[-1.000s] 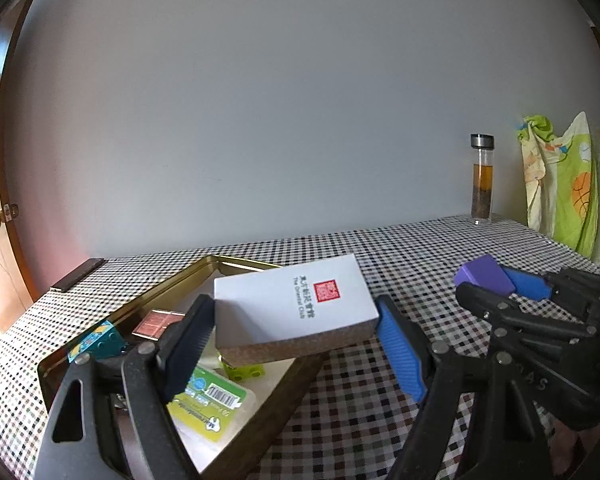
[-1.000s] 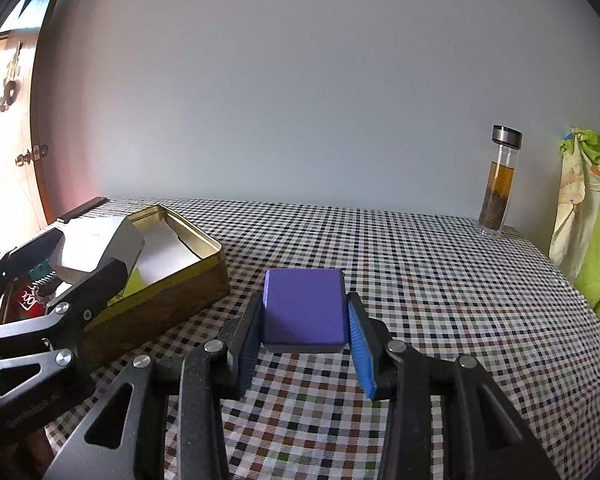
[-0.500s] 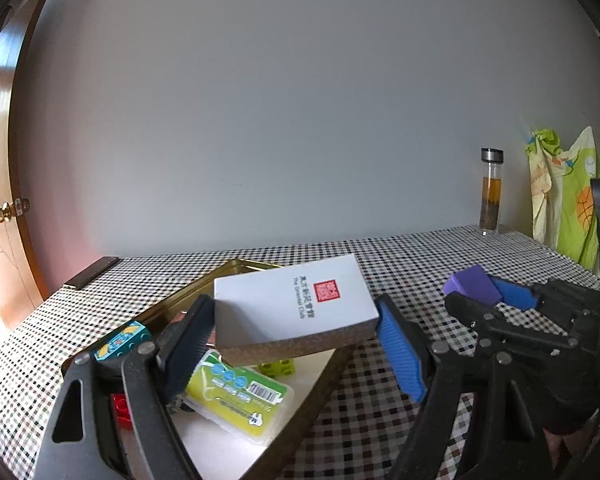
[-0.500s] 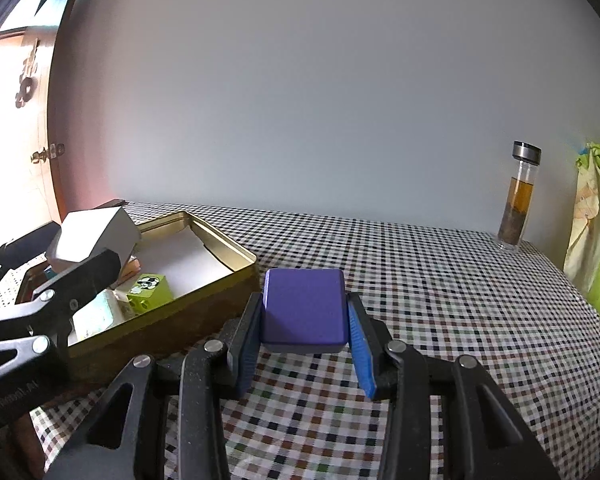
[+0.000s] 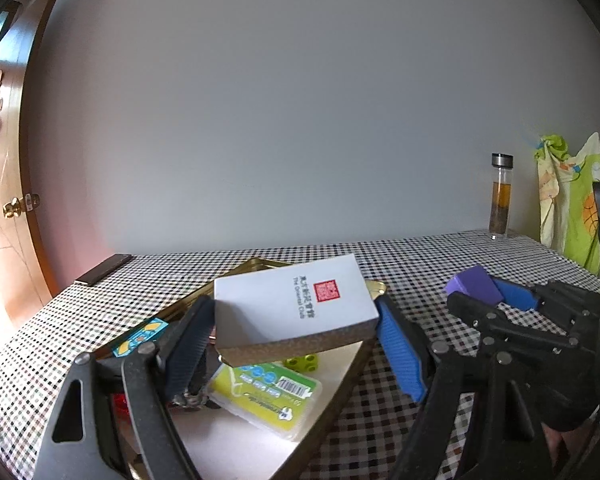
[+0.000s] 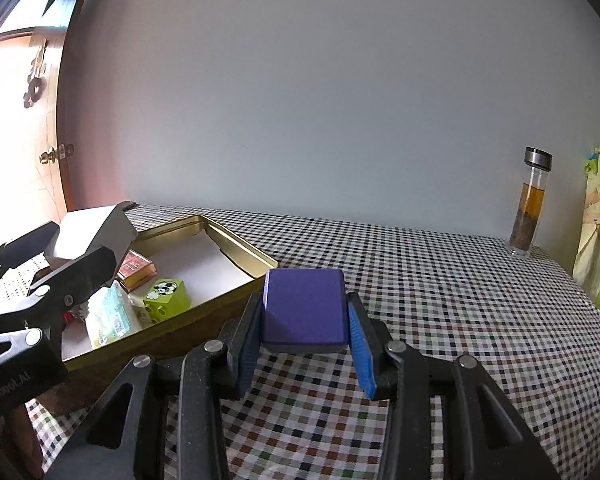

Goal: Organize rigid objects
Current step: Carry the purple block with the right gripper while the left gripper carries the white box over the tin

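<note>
The left gripper (image 5: 296,336) clamps the white box (image 5: 292,304) above the gold tray (image 6: 236,248); the right gripper (image 6: 305,336) clamps the purple block (image 6: 304,308) beside the tray's edge.

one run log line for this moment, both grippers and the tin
left gripper: shut on white box, above gold tin | right gripper: shut on purple block, beside tin | tin: holds other items

A shallow gold metal tin (image 6: 236,246) is gleaming glossy, a white matt cardboard box with cork-like rough edge (image 5: 296,308) is looking papery, the smooth purple plastic block (image 6: 304,308) is shining faintly, and chequered woven cloth is covering the surface (image 6: 440,280)
</note>
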Demonstrator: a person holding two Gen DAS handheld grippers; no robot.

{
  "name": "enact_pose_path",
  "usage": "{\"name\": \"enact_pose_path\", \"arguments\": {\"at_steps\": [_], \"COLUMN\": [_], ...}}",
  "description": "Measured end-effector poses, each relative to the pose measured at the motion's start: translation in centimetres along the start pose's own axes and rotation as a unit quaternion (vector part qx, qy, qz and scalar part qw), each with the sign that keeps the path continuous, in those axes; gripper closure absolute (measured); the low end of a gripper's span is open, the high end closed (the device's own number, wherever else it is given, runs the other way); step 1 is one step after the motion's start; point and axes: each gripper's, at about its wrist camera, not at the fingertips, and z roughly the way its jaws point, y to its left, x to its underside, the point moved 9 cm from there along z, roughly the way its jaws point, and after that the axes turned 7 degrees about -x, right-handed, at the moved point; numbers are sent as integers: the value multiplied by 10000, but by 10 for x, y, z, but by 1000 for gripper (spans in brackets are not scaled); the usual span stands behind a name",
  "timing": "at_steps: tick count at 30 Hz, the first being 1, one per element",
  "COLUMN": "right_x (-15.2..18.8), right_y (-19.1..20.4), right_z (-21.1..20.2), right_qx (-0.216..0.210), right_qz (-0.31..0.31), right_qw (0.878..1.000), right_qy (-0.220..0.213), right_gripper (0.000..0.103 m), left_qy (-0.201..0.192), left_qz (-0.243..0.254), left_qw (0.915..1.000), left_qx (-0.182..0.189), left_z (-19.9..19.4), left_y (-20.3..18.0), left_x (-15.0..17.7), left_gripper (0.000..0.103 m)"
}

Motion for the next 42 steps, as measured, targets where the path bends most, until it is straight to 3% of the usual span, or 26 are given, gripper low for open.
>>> {"name": "enact_pose_path", "arguments": {"at_steps": [22,28,36,42], "right_x": [-4,-15,-39,-49], "right_y": [43,54,71,83], "right_z": [15,17,19,27], "right_qx": [-322,-433,-573,-731], "right_qz": [-200,-310,-487,-541], "right_qw": [9993,9985,9968,9956], "right_qy": [-30,-90,-259,-247], "right_gripper": [60,60,60,60], "left_qy": [59,108,337,568], "left_qz": [-170,-225,-254,-203], "left_qw": [9996,9987,9958,9945], "left_qx": [-216,-441,-818,-857], "left_z": [2,6,15,24], "left_y": [38,61,96,102], "left_x": [7,4,5,15], "left_gripper": [22,22,22,22]}}
